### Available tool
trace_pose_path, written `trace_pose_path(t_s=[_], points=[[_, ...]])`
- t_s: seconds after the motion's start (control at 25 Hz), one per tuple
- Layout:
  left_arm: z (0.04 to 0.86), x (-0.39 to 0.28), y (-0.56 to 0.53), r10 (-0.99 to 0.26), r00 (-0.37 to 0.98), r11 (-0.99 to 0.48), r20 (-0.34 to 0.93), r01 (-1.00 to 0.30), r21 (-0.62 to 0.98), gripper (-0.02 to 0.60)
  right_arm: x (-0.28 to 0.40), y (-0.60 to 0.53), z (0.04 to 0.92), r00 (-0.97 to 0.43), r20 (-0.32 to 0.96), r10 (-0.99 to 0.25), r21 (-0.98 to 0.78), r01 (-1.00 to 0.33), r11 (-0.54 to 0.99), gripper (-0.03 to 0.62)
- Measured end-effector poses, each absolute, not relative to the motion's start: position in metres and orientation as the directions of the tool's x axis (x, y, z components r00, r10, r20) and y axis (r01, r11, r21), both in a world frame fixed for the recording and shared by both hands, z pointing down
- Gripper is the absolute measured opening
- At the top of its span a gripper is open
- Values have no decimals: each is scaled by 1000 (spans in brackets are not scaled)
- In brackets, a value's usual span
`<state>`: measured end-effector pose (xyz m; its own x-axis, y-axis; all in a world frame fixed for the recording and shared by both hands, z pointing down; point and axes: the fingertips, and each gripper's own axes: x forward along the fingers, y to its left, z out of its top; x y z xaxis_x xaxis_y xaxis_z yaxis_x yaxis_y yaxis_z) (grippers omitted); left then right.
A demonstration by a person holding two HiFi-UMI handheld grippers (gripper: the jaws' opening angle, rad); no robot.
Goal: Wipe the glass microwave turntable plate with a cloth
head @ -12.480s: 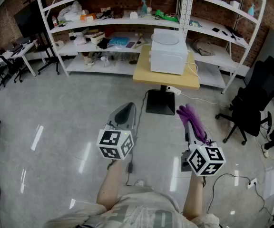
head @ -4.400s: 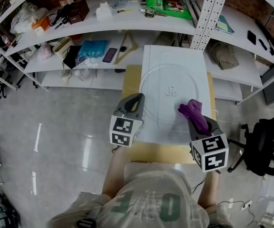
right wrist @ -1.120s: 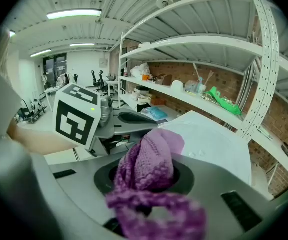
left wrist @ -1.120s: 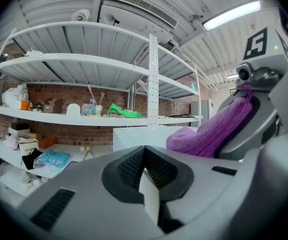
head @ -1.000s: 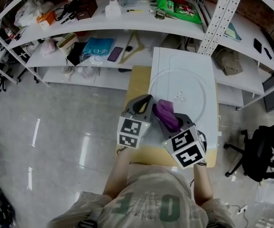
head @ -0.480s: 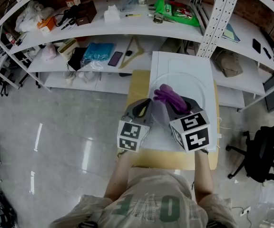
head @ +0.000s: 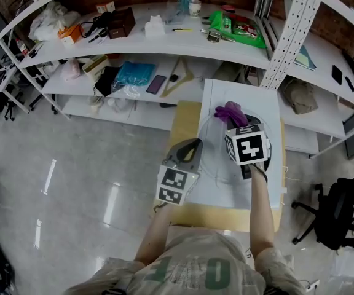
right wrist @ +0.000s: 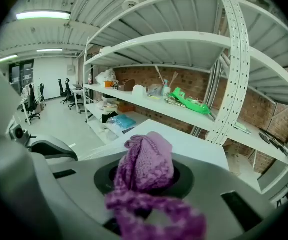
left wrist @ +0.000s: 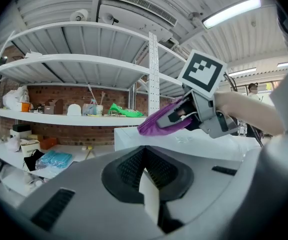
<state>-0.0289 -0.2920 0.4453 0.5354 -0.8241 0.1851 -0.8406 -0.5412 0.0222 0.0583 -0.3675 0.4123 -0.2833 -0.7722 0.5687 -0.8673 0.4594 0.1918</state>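
**Plate.** The plate [head: 220, 158] lies flat on top of the microwave [head: 269, 94], which stands at the far edge of the desk [head: 214, 219]. The glass is clear, and I can read only its rim arc and centre hub.

**Right gripper.** The right gripper [head: 235, 121] has its fingers clamped on the cloth [head: 229, 111]. The cloth is bunched and stands proud of the tips, so I judge that fabric rather than plastic meets the glass. It sits over the plate's far rim, near the far-left corner of the microwave top. From the left gripper view I cannot confirm that it touches the plate.

**Left gripper.** The left gripper [head: 192, 145] sits at the left edge of the microwave top, just beside the plate's rim. Its fingers are drawn together. A pale sliver shows at their seam, and I cannot identify it. I judge this gripper is posted there to brace the plate against sliding.

**Assessment.** Wiping appears to be under way at the far rim.

**Risk.** The plate rests loose on a smooth top, so a firm stroke could push it toward an edge.
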Motion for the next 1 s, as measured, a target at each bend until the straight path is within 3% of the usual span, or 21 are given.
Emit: trace_pose_path(t_s=[0.48, 1.0], points=[[447, -31, -292, -829, 523, -535, 197, -845, -10, 2, 50, -295, 424, -315, 622, -717, 212, -813, 542, 54], [446, -31, -292, -835, 503, -523, 223, -852, -35, 2, 49, -185, 426, -397, 648, -650, 120, -789, 602, 54]])
